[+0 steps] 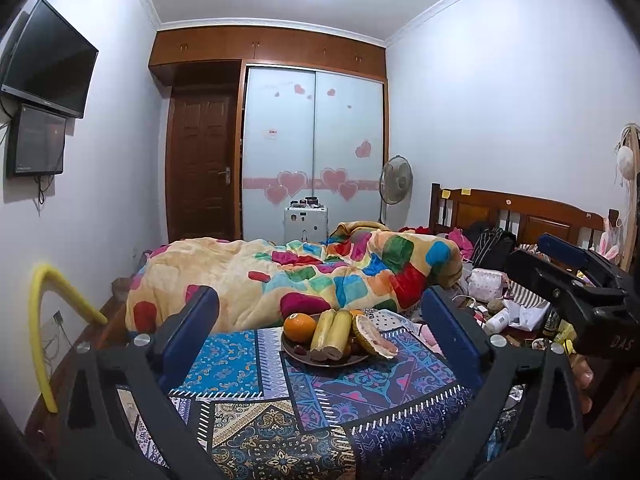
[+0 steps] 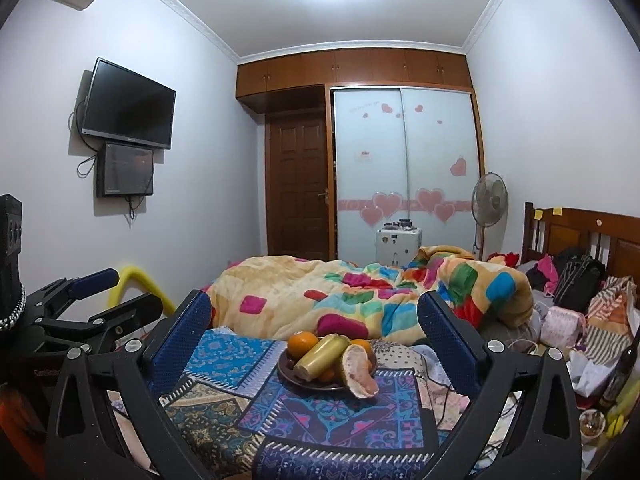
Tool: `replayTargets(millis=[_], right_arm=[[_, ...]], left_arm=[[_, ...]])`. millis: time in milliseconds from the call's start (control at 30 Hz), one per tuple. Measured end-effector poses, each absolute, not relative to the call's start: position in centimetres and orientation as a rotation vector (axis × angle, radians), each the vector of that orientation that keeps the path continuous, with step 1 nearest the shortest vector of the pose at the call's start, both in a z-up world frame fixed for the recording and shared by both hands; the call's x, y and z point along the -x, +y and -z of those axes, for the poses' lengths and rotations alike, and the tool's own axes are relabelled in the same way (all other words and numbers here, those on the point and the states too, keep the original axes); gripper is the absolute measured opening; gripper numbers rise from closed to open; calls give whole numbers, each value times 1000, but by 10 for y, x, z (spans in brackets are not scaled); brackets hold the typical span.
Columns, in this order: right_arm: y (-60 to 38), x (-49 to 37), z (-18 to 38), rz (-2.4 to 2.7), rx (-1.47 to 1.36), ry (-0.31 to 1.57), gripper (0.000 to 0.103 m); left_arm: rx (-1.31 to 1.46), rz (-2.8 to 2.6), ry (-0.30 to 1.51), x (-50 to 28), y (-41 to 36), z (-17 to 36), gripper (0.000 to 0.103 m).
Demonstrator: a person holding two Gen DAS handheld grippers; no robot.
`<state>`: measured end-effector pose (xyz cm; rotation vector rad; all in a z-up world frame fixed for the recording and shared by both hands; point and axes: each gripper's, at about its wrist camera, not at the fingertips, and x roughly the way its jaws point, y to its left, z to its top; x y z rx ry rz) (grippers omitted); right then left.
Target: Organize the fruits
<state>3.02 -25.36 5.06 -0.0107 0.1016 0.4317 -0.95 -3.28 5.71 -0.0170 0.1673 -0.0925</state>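
Note:
A dark plate (image 1: 320,362) (image 2: 304,384) rests on a patterned blue cloth (image 1: 328,408). It holds an orange (image 1: 300,326) (image 2: 302,344), two peeled-end bananas (image 1: 330,332) (image 2: 322,356) and an opened pomelo piece (image 1: 374,334) (image 2: 358,374) leaning over the rim. A second orange (image 2: 362,346) sits behind. My left gripper (image 1: 318,296) is open, short of the plate, with nothing between its fingers. My right gripper (image 2: 314,304) is open too and also short of the plate. Each shows at the edge of the other's view: right gripper (image 1: 524,250), left gripper (image 2: 138,288).
A colourful blanket (image 1: 320,272) is heaped on the bed just behind the plate. Bags, a pink pouch (image 2: 562,322), bottles (image 2: 618,372) and papers crowd the right side. A yellow foam tube (image 1: 38,320) leans at the left wall. A headboard (image 1: 520,216) stands at the right.

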Motion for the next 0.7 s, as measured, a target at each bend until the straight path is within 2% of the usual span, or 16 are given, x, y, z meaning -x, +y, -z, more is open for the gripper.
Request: replayTargets(millis=[700], right_arm=[[-257, -23, -53, -425, -7, 79, 103]], left_arm=[[12, 110, 161, 12, -36, -58, 103]])
